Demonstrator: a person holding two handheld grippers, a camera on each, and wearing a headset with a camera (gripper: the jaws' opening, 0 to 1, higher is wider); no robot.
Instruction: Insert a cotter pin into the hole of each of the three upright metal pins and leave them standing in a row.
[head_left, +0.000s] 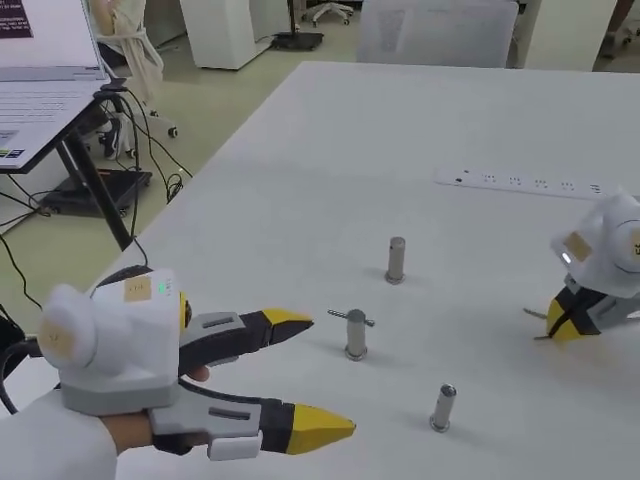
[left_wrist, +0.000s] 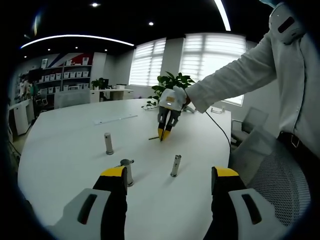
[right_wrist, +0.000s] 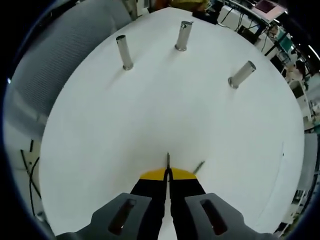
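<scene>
Our white sleeves (head_left: 50, 445), black fingers (head_left: 250, 340)
On our left gripper (head_left: 322, 374) and right gripper (head_left: 557, 325), yellow tips end the fingers; white housings sit behind them, grey plates alongside.

A long white table (head_left: 300, 170) stands mid-room, a white power strip (head_left: 520, 183) near its far edge. Blinded windows (left_wrist: 200, 55) glow behind a potted plant (left_wrist: 172, 82); strip lights (left_wrist: 75, 37) cross the dark ceiling (left_wrist: 150, 12). A laptop (head_left: 40, 100) on a stand (head_left: 90, 175) sits left, cables (head_left: 150, 140) trailing over pale green floor (head_left: 230, 100).
</scene>
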